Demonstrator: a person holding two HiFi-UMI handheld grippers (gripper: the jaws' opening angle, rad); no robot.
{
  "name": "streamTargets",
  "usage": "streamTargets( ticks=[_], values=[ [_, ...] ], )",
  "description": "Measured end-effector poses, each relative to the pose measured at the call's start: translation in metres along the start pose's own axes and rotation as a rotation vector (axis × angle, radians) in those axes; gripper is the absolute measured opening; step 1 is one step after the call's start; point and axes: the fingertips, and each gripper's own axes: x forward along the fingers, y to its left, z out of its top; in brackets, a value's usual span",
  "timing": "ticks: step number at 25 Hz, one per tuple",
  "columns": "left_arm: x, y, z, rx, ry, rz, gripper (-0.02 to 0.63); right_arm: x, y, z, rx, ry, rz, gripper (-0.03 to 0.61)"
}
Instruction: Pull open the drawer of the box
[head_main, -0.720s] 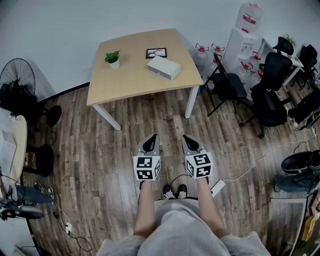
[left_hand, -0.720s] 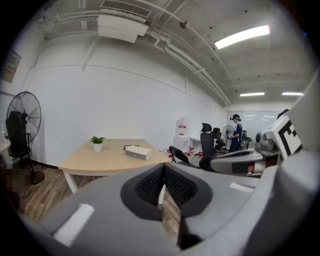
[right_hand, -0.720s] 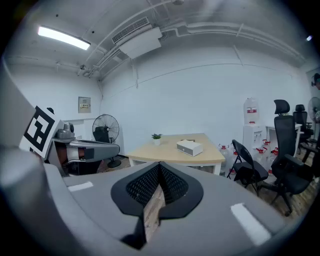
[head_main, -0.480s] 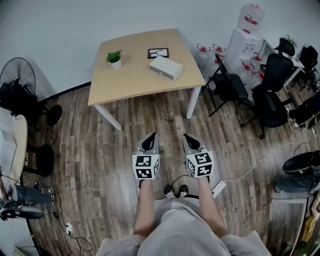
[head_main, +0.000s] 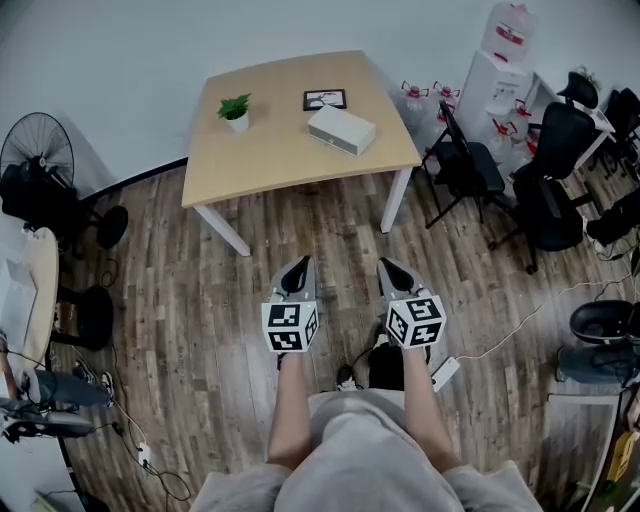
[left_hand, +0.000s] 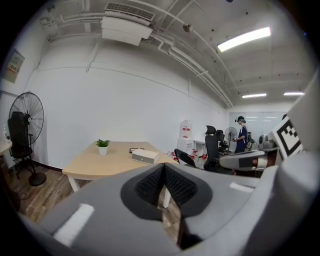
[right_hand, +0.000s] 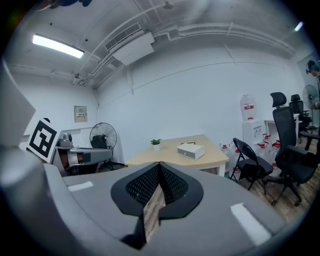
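Note:
A white box (head_main: 342, 129) with a drawer lies on the far right part of a light wooden table (head_main: 270, 150); it also shows small in the left gripper view as the white box (left_hand: 145, 157) and in the right gripper view as the white box (right_hand: 191, 151). My left gripper (head_main: 299, 266) and right gripper (head_main: 385, 265) hover over the wooden floor, well short of the table, side by side. Both are shut with nothing between their jaws.
A small potted plant (head_main: 235, 110) and a dark picture frame (head_main: 325, 99) stand on the table. Black chairs (head_main: 470, 165) and water bottles (head_main: 510, 30) crowd the right. A standing fan (head_main: 35, 150) is at left. A power strip (head_main: 445, 374) and cables lie near my feet.
The whole view has shifted: the table now sits slightly farther right and higher in the head view, and both grippers have moved a little forward and apart.

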Motion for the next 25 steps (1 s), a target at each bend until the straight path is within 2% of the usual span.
streamTargets(
  ticks=[7, 12, 19, 25],
  values=[
    [0.026, 0.014, -0.001, -0.007, -0.010, 0.007, 0.054, 0.034, -0.016, -0.007, -0.012, 0.042, 0.026, -0.003],
    [0.058, 0.034, 0.024, 0.007, -0.045, 0.025, 0.054, 0.078, -0.035, 0.007, -0.008, 0.048, 0.054, -0.003],
    [0.139, 0.060, 0.052, 0.008, -0.043, 0.058, 0.054, 0.161, -0.080, 0.043, 0.002, 0.038, 0.100, -0.003],
    [0.212, 0.073, 0.078, 0.002, -0.040, 0.097, 0.054, 0.229, -0.135, 0.076, 0.012, 0.048, 0.133, -0.003]
  ],
)
